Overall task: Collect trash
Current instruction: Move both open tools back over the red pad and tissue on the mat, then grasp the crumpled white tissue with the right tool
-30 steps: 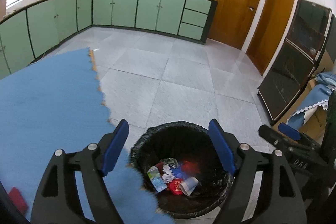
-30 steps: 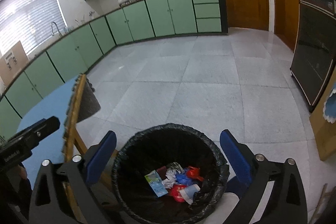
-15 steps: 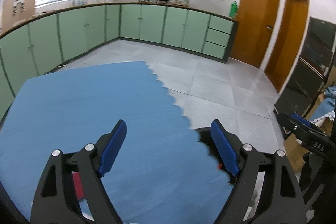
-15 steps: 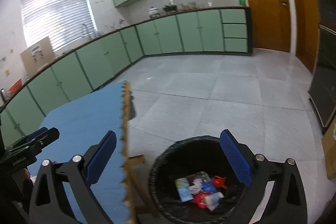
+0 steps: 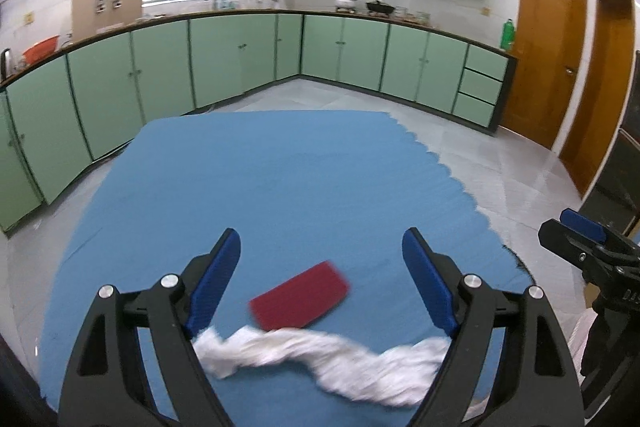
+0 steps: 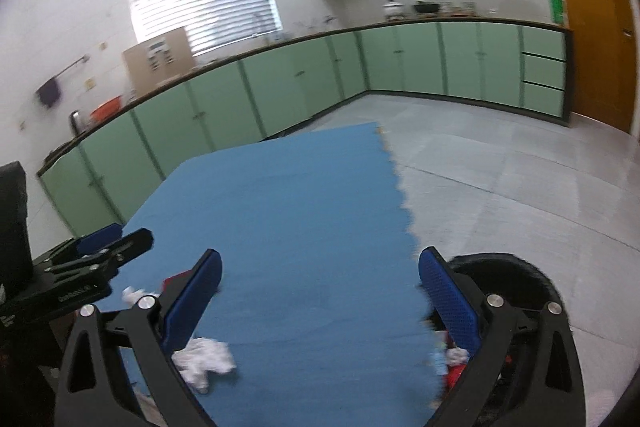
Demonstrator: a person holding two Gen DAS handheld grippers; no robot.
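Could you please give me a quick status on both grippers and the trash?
Left gripper open, empty, over the blue mat. Right gripper open, empty. White tissue and red card lie on the mat; bin beside it. Nothing in the way.

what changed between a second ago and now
Both claws swung away from the trash bin to over the blue mat, where a red card and white tissue now show. Left claw and right claw stayed open and empty.
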